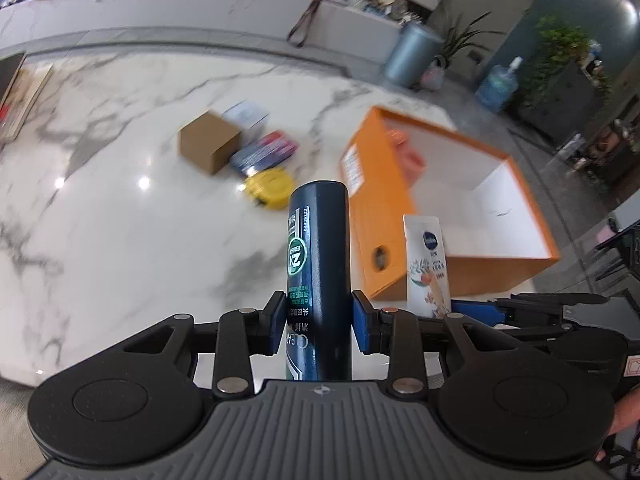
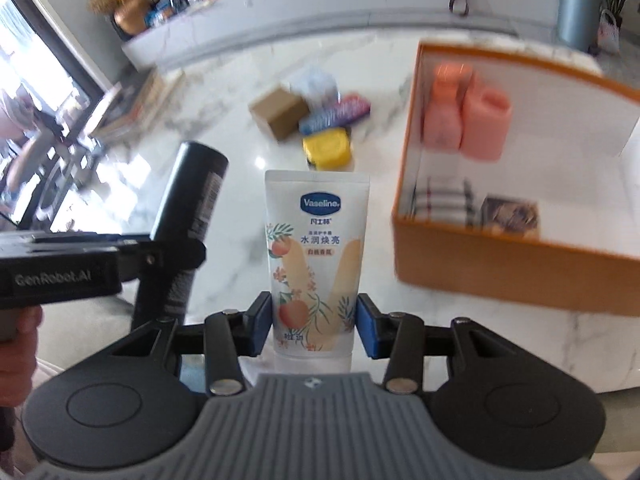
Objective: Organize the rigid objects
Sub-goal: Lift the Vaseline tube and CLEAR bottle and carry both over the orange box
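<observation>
My left gripper [image 1: 320, 320] is shut on a dark blue shampoo bottle [image 1: 318, 256], which stands upright between the blue pads above the marble table [image 1: 120, 220]. My right gripper [image 2: 316, 324] is shut on a white Vaseline tube [image 2: 316, 248], its pads pressing both sides near the cap end. Each wrist view shows the other's item: the tube [image 1: 426, 264] to the right, the dark bottle [image 2: 192, 216] to the left. An open orange box [image 2: 480, 268] lies to the right of both grippers. It holds two pink bottles [image 2: 486, 124] and a striped item [image 2: 440, 200].
On the table beyond the grippers lie a brown cardboard box [image 2: 280, 114], a blue-and-red pack [image 2: 336, 114] and a yellow tin [image 2: 327, 148]. A raised grey counter [image 1: 160, 4] with clutter borders the far side. A grey bin [image 1: 412, 54] and plants stand past the orange box [image 1: 376, 216].
</observation>
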A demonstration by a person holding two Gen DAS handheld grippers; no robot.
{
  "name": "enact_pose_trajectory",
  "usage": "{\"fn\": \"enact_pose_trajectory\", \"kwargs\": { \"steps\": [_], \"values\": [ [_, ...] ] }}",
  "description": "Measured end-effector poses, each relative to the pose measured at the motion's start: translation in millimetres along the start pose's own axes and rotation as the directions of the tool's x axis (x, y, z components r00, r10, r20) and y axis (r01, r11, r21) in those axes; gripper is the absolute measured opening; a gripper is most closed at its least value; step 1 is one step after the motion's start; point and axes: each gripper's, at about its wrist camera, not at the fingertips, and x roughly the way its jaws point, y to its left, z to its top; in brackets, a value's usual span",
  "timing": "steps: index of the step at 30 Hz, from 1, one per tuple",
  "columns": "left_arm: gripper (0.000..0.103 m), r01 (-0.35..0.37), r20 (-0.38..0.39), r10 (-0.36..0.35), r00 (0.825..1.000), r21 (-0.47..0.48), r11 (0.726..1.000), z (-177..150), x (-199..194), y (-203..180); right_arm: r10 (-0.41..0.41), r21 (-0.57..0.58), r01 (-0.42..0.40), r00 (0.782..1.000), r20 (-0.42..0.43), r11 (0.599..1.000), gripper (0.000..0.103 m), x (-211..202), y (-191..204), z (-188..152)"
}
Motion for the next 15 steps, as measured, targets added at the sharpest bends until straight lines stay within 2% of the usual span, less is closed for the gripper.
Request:
{"fn": "enact_pose_trajectory", "kwargs": {
  "steps": [8, 15],
  "values": [
    [0.038, 0.106, 0.036, -0.108, 0.993, 0.049, 0.993, 44, -1, -50, -0.032, 0.024, 0.029, 0.99, 0.139, 0.999, 0.046, -53, -38, 16],
    [0.038, 0.136, 0.018, -0.139, 0.99, 0.119, 0.984, 82, 38, -89, -0.065, 0.048, 0.057, 0.979, 0.193, 0.997, 0.046, -70, -84, 38]
  ]
}}
